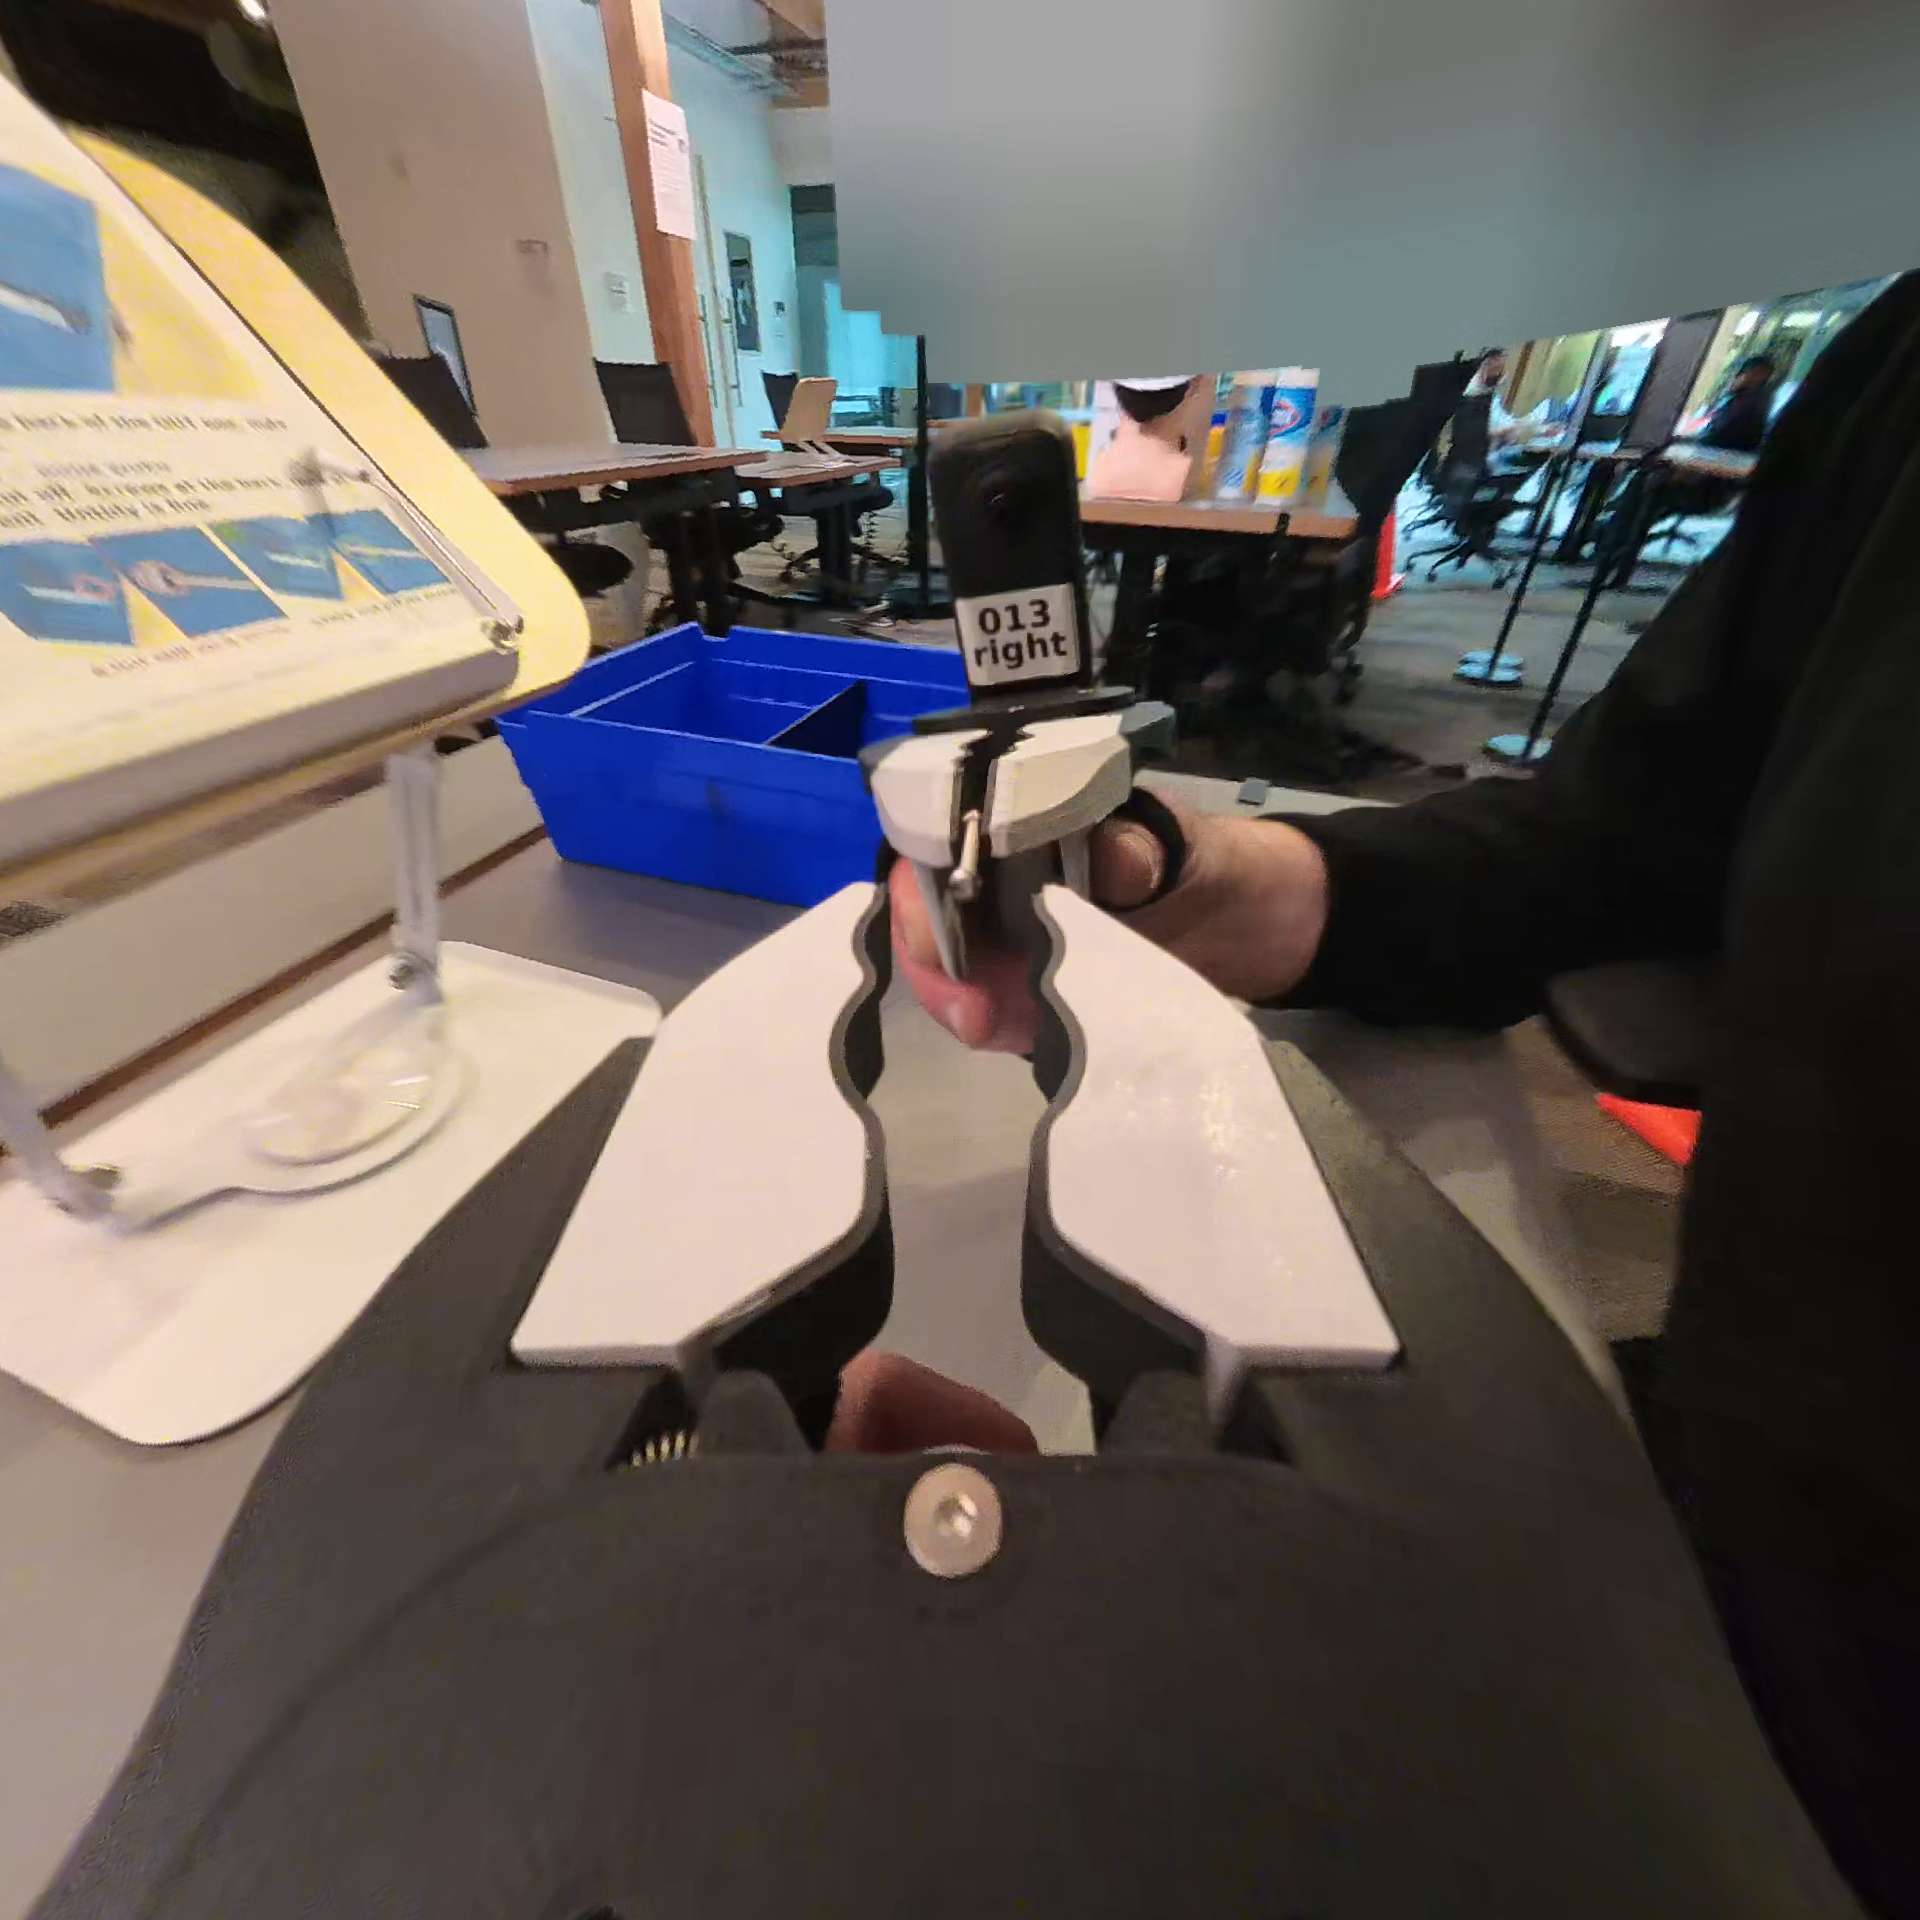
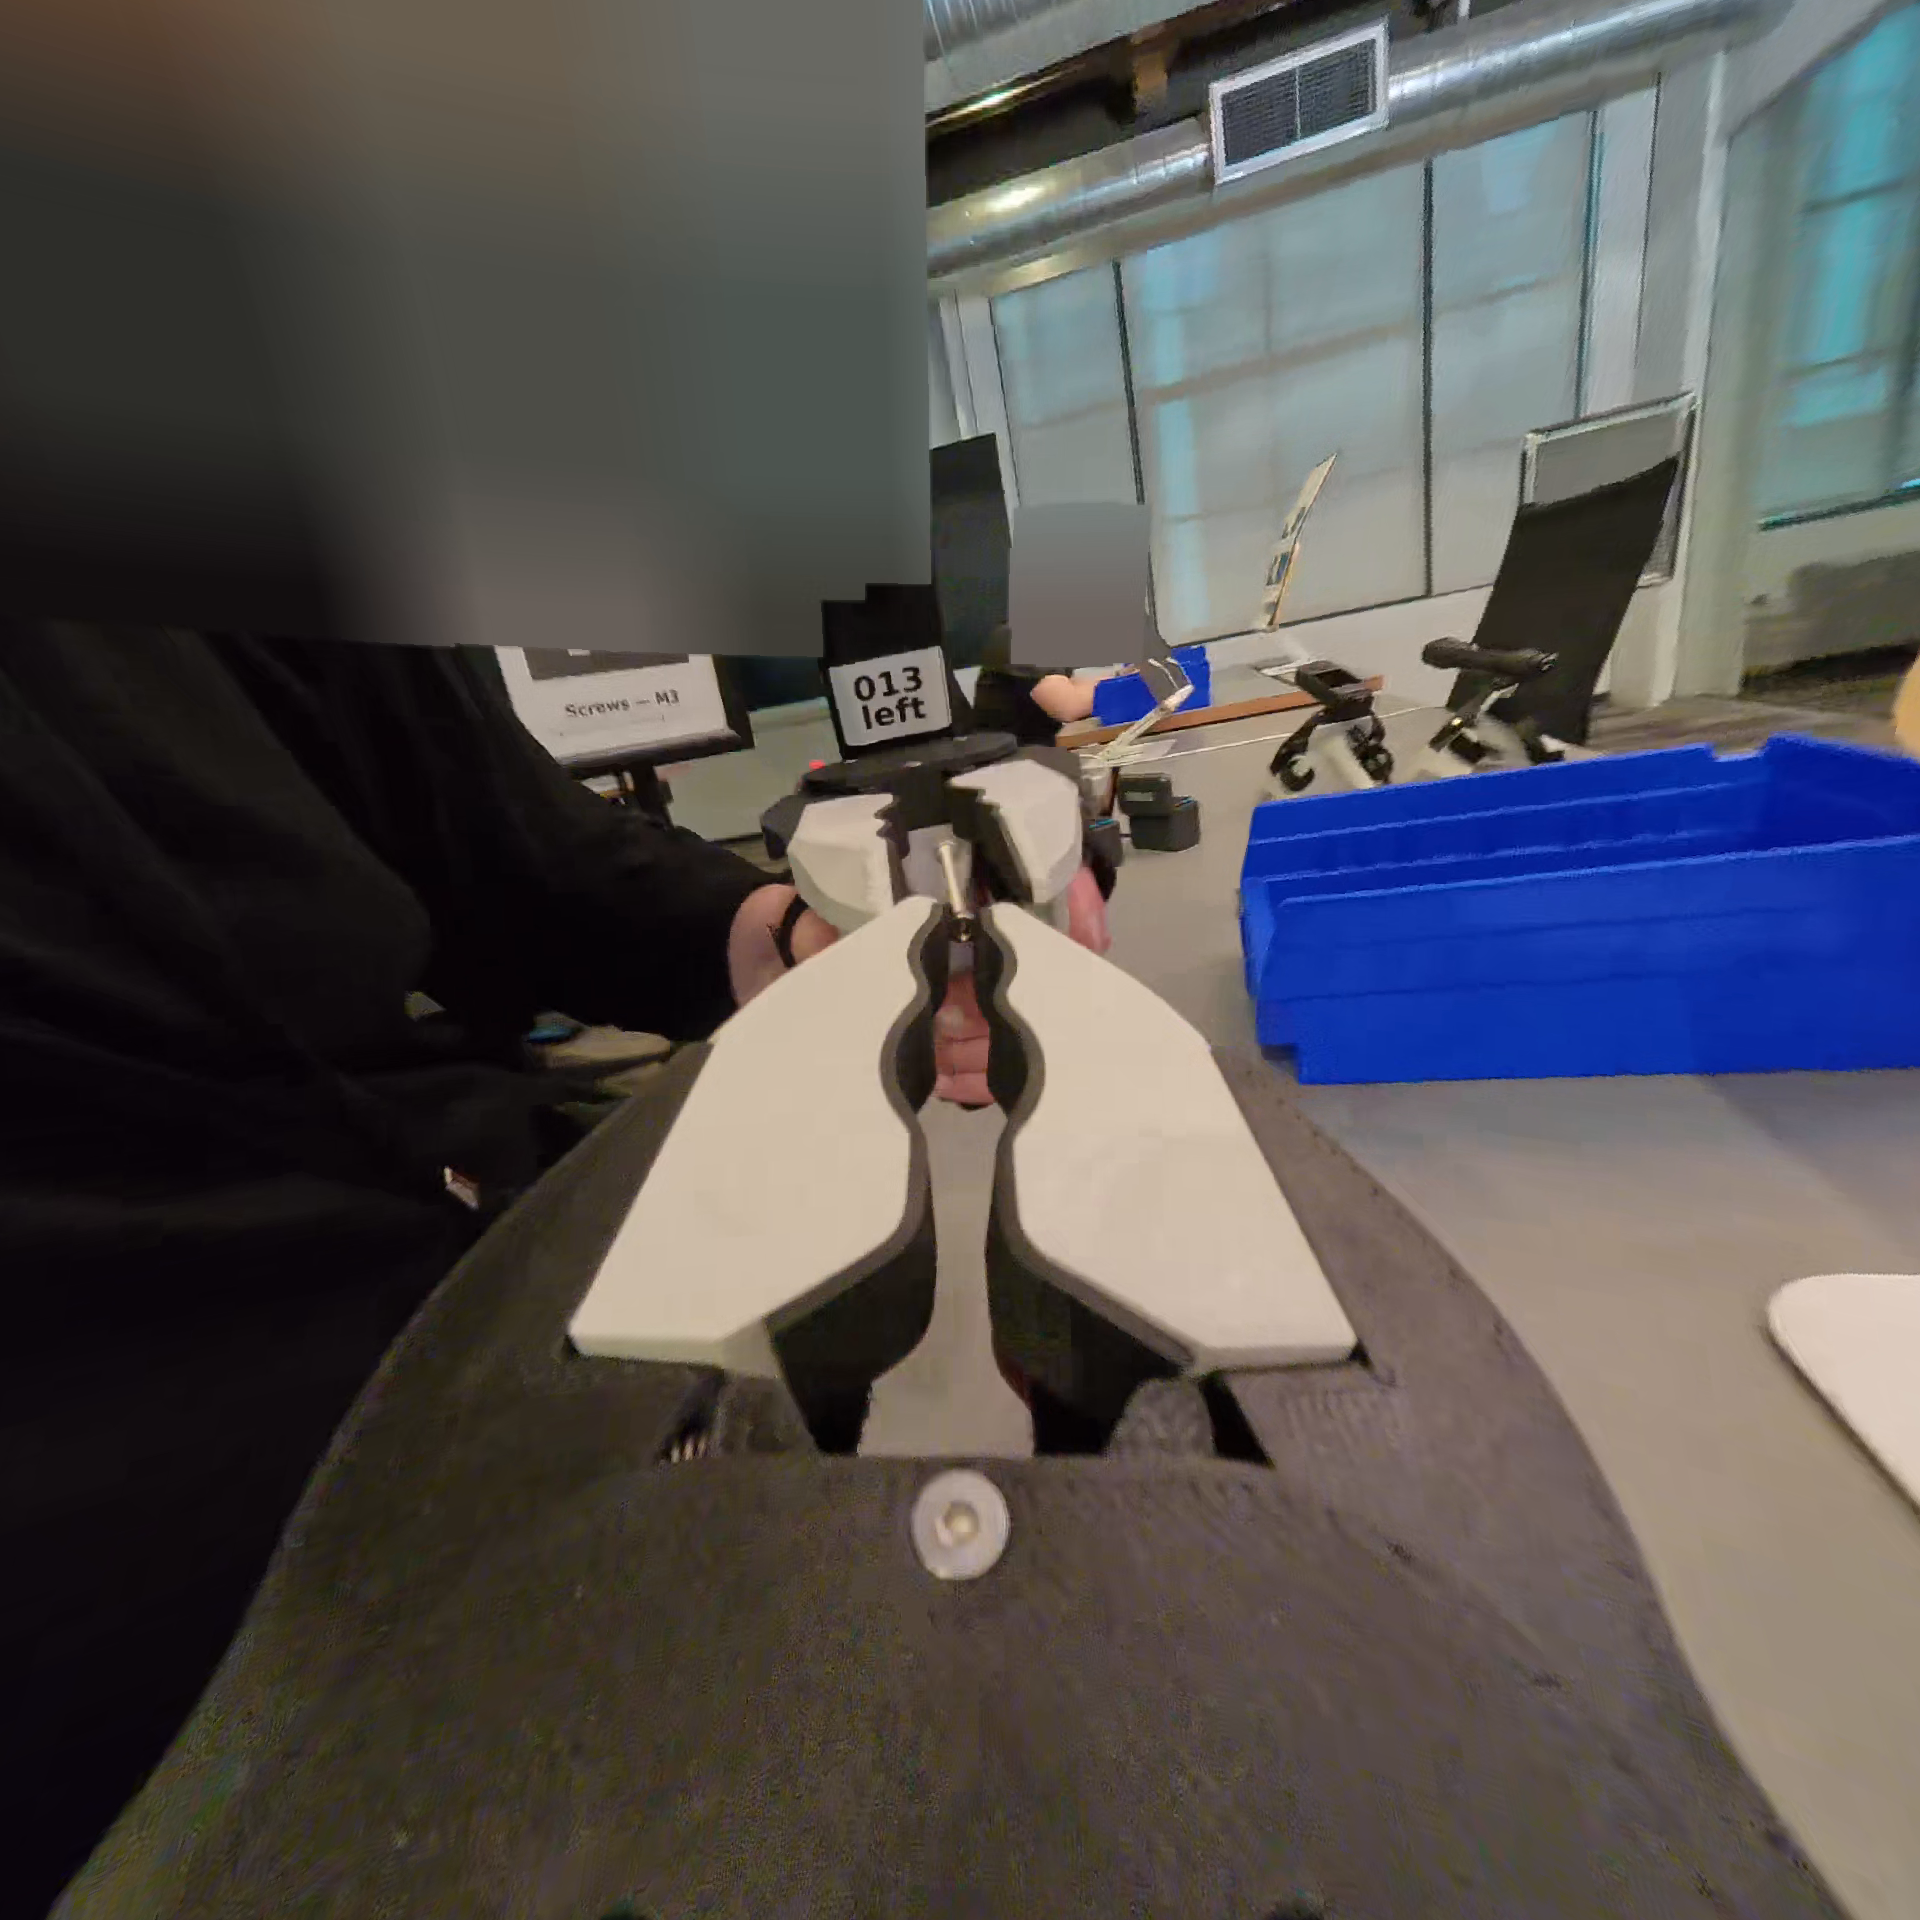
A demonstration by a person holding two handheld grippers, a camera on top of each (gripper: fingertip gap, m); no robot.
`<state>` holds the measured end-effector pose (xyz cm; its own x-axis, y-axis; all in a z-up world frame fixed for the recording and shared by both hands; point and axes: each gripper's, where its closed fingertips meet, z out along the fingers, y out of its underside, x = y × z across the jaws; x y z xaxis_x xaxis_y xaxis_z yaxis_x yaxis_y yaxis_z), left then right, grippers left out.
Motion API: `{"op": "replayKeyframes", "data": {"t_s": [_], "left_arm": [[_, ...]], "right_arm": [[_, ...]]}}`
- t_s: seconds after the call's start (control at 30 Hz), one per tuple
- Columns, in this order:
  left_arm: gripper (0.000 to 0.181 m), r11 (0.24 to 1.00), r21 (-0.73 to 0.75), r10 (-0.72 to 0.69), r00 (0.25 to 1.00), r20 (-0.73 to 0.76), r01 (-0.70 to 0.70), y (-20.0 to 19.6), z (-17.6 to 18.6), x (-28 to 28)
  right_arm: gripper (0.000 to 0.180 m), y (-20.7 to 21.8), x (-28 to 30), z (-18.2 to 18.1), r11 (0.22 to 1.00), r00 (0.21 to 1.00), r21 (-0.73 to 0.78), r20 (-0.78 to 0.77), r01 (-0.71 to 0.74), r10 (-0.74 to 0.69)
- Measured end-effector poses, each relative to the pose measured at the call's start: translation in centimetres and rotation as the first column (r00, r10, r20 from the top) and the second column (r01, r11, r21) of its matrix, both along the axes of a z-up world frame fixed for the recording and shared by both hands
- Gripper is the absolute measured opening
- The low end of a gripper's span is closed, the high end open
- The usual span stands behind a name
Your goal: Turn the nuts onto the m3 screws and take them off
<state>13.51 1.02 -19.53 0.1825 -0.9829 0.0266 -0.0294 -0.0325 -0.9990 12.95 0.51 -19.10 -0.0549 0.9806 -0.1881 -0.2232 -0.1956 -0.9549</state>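
Observation:
A small silver screw (image 1: 968,847) sticks out of my right gripper (image 1: 974,821), which a hand holds facing my left gripper. In the right wrist view, the right gripper (image 2: 956,923) is shut on the near end of the screw (image 2: 951,878). The screw's shaft points at the left gripper (image 2: 940,831). The screw's free end is wider; I cannot tell if that is a head or a nut. My left gripper (image 1: 961,914) is open and empty. Its fingertips are just short of and slightly below the screw's free end, not touching it.
A blue divided bin (image 1: 707,790) stands on the grey table (image 1: 644,935) behind the grippers, and also shows in the right wrist view (image 2: 1558,935). An instruction sheet stand (image 1: 208,520) on a white base (image 1: 260,1247) stands left. A black-sleeved arm (image 1: 1662,831) is on the right. Only a small space, under 4 cm, lies between the two pairs of fingers.

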Motion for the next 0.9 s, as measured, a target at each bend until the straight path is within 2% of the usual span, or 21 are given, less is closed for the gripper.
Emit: {"op": "replayKeyframes", "data": {"t_s": [0.17,0.3,0.6,0.73,0.9], "left_arm": [[0.02,0.992,0.122,0.029,0.997,-0.073,-0.02,0.33,-0.18,0.1],[0.007,0.983,0.18,0.038,0.994,-0.1,-0.02,0.3,-0.02,0.17],[0.003,0.98,0.199,0.03,0.993,-0.117,-0.006,0.22,-0.06,-0.07],[0.008,0.977,0.211,0.029,0.994,-0.11,-0.005,0.07,-0.03,-0.07],[0.003,0.976,0.216,0.032,0.991,-0.128,-0.003,-0.11,-0.09,-0.13]], "right_arm": [[0.005,-0.03,-0.01,-0.07,0.987,0.993,-0.129,-0.075,-0.097,0.088],[0.004,0.16,-0.02,-0.48,0.971,0.988,-0.194,-0.094,-0.14,0.123],[0.004,0.26,-0.04,-0.6,0.962,0.986,-0.223,-0.101,-0.156,0.136],[0.004,0.27,0.03,-0.52,0.959,0.984,-0.233,-0.111,-0.163,0.141],[0.004,0.39,0.17,-0.53,0.959,0.985,-0.233,-0.111,-0.159,0.136]]}}
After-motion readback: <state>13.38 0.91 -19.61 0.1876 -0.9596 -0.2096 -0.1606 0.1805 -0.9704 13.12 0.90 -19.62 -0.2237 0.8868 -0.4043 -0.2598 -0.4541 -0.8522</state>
